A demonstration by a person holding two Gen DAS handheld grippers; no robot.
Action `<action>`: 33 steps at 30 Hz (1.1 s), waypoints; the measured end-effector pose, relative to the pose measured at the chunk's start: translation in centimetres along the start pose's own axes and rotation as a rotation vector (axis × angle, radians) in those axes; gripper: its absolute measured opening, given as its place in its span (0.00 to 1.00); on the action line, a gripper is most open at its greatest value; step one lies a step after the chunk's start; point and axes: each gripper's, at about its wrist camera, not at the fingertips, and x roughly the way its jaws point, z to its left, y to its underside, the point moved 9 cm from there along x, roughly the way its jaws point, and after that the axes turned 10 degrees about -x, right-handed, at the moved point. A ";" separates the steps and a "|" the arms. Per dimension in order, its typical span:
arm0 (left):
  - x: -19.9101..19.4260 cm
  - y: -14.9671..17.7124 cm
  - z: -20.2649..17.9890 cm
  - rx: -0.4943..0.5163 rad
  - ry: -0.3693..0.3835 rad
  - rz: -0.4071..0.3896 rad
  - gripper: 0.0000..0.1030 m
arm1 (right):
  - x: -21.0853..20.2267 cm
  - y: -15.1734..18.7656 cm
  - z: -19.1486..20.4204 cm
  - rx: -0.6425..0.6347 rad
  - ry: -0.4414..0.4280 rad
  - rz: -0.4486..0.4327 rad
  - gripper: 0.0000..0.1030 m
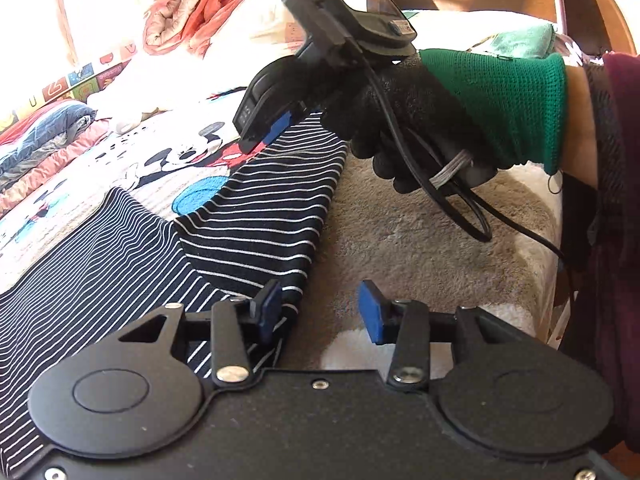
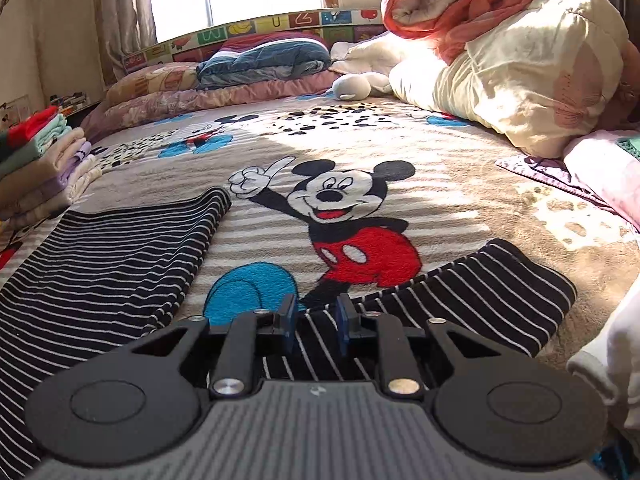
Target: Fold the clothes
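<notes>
The left gripper (image 1: 322,308) hangs low over the near edge of the bed, tilted downward, its two blue pads parted to a middling gap with nothing pressed between them; the left pad (image 1: 267,312) sits over the hem of the striped garment (image 1: 256,216), the right one over the bare blanket (image 1: 420,240); whether that left pad touches the cloth I cannot tell; beyond it the right hand (image 1: 404,120), in a black glove with a green cuff, grips the handle of the other tool with a cable looping below the fist, wrist raised and the tool angled down toward the far end of the striped cloth

The right gripper (image 2: 316,322) points down at the bed too, its pads drawn to a narrow gap, a strip of striped fabric lying between and under them; the pads look close to the cloth but not squeezed on it

The one garment, dark navy with thin white stripes, lies spread near the front edge of the bed; two pieces of it run away across the cartoon-mouse blanket, one toward the left side, one toward the right

Counted around it: one stack of folded clothes (image 2: 44,160) at the left edge; one rolled orange quilt (image 2: 472,0) on a cream bundle (image 2: 520,80) at the right; one blue folded quilt (image 2: 264,58) by the headboard; one small plush toy (image 2: 352,86) beside it
</notes>
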 end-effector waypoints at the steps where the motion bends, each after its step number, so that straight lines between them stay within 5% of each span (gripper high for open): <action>1: -0.4 0.0 -0.2 0.005 0.004 -0.006 0.41 | -0.4 0.0 -0.9 0.018 0.013 -0.012 0.22; 6: -0.2 0.1 0.2 0.003 -0.027 -0.003 0.41 | -2.0 1.4 -2.2 0.012 -0.002 -0.008 0.26; 11: 0.6 0.9 0.6 -0.017 -0.041 0.038 0.45 | -1.5 4.2 -2.1 -0.021 0.035 0.094 0.37; 15: -0.5 0.9 0.7 -0.049 -0.014 0.028 0.46 | -3.1 3.6 -2.5 0.025 0.071 0.004 0.37; 18: -1.9 1.1 1.6 -0.106 -0.003 0.032 0.46 | -4.8 3.3 -1.9 0.100 0.018 -0.063 0.37; 26: -8.7 0.6 12.7 -0.468 -0.137 -0.092 0.46 | -7.2 3.7 4.7 0.137 -0.130 -0.091 0.39; 33: -17.9 6.7 28.4 -0.885 -0.413 -0.217 0.44 | -9.3 4.0 15.5 0.006 -0.269 -0.084 0.41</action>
